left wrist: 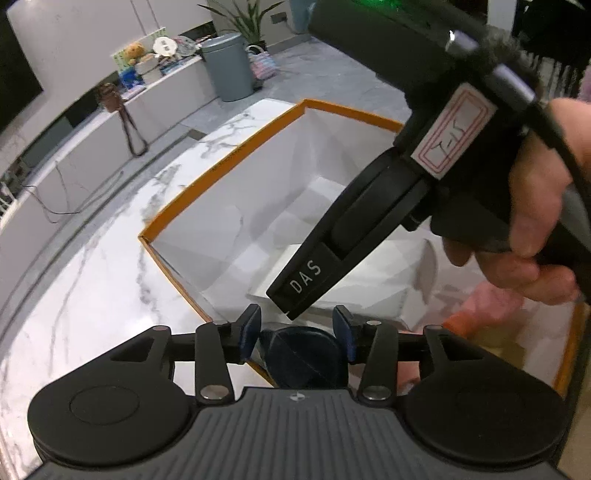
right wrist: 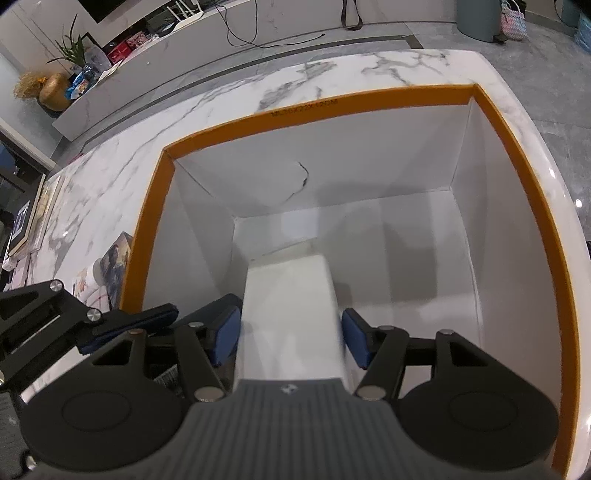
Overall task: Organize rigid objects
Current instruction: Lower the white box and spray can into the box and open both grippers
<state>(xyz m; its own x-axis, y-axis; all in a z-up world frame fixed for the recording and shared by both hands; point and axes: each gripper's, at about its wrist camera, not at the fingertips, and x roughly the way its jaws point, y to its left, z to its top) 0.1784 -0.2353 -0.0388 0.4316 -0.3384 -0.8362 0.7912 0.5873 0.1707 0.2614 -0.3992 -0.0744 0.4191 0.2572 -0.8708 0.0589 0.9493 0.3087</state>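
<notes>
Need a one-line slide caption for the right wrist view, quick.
Right gripper lowers a white rectangular block into the orange-rimmed white box on the marble counter.

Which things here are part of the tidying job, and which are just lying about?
Job:
- orange-rimmed box
- white block, held inside it by the right gripper
- dark disc, between the pads of the left gripper

Lying about:
- bin
- plant
- gold vase
- cable
- picture card beside the box

Marble counter (right wrist: 207, 110), grey-tiled floor (left wrist: 332, 70)
</notes>
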